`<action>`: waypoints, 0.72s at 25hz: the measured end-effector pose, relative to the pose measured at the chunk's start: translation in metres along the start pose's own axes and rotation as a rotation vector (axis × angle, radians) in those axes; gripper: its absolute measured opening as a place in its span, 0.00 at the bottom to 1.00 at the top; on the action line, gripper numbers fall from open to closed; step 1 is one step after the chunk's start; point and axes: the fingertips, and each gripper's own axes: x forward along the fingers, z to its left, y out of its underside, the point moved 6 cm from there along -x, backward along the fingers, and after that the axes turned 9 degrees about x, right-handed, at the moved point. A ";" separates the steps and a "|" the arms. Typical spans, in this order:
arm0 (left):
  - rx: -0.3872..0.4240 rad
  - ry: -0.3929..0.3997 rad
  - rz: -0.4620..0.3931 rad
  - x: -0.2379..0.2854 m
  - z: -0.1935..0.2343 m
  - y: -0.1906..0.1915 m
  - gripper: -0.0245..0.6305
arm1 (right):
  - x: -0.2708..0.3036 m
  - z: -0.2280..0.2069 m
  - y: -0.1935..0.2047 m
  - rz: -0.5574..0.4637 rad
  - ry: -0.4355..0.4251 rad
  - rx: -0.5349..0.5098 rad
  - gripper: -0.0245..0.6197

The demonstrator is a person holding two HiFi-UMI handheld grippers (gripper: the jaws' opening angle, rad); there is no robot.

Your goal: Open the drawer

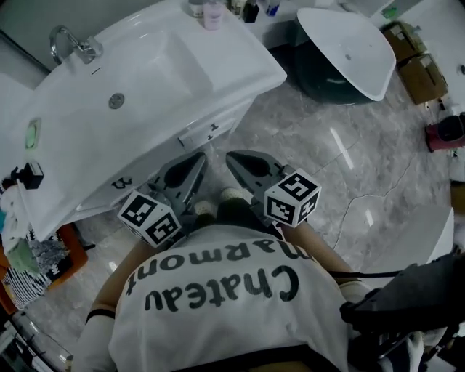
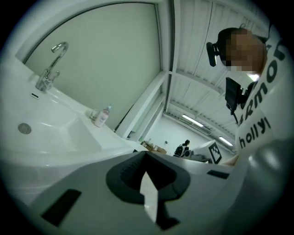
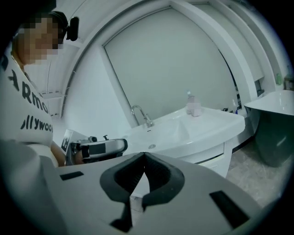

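Observation:
A white vanity with a wide basin [image 1: 138, 87] stands in front of me. Under its rim are white drawer fronts [image 1: 209, 131] with small dark handles, and they sit flush with the cabinet. My left gripper [image 1: 200, 158] and right gripper [image 1: 232, 157] are side by side just short of that front, touching nothing. In the left gripper view the left gripper [image 2: 146, 153] has its jaws meeting at the tip with nothing between them. In the right gripper view the right gripper [image 3: 144, 154] is shut and empty too, pointing at the cabinet front [image 3: 216, 158].
A chrome faucet [image 1: 69, 42] and a soap bottle [image 1: 213, 13] stand on the vanity. To the right a second white basin [image 1: 347, 43] rests on a dark pedestal, with cardboard boxes [image 1: 414, 62] beyond. An orange bin [image 1: 64, 256] stands at the left on the grey marble floor [image 1: 341, 167].

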 end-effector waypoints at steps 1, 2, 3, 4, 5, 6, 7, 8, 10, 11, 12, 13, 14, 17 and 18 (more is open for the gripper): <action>-0.003 -0.040 0.009 0.002 0.002 0.004 0.05 | 0.006 -0.008 -0.001 0.020 -0.015 -0.001 0.06; -0.003 -0.082 0.020 0.005 0.005 0.008 0.05 | 0.012 -0.015 -0.001 0.040 -0.035 0.001 0.06; -0.002 -0.122 0.029 0.007 0.008 0.012 0.05 | 0.019 -0.023 -0.002 0.059 -0.052 0.003 0.05; -0.006 -0.157 0.036 0.009 0.011 0.017 0.05 | 0.026 -0.031 -0.003 0.079 -0.066 0.002 0.06; -0.016 -0.193 0.041 0.011 0.015 0.021 0.05 | 0.033 -0.040 -0.003 0.099 -0.075 -0.006 0.05; -0.031 -0.228 0.044 0.013 0.019 0.026 0.05 | 0.040 -0.049 -0.003 0.119 -0.083 -0.020 0.05; -0.049 -0.262 0.048 0.015 0.023 0.031 0.05 | 0.046 -0.058 -0.002 0.140 -0.090 -0.037 0.06; -0.066 -0.292 0.053 0.017 0.026 0.037 0.05 | 0.053 -0.068 -0.001 0.161 -0.098 -0.050 0.05; -0.095 -0.347 0.069 0.023 0.032 0.050 0.05 | 0.065 -0.086 0.004 0.202 -0.120 -0.051 0.05; -0.110 -0.373 0.074 0.026 0.035 0.056 0.05 | 0.071 -0.094 0.008 0.223 -0.134 -0.046 0.05; -0.123 -0.397 0.078 0.030 0.038 0.062 0.05 | 0.077 -0.100 0.012 0.244 -0.150 -0.043 0.05; -0.134 -0.421 0.080 0.033 0.039 0.067 0.05 | 0.083 -0.106 0.017 0.266 -0.165 -0.043 0.06; -0.144 -0.443 0.081 0.036 0.040 0.073 0.05 | 0.088 -0.112 0.022 0.287 -0.177 -0.045 0.05; -0.170 -0.504 0.090 0.042 0.041 0.088 0.05 | 0.101 -0.131 0.036 0.335 -0.192 -0.041 0.06; -0.174 -0.521 0.100 0.044 0.040 0.093 0.05 | 0.105 -0.137 0.040 0.349 -0.193 -0.042 0.05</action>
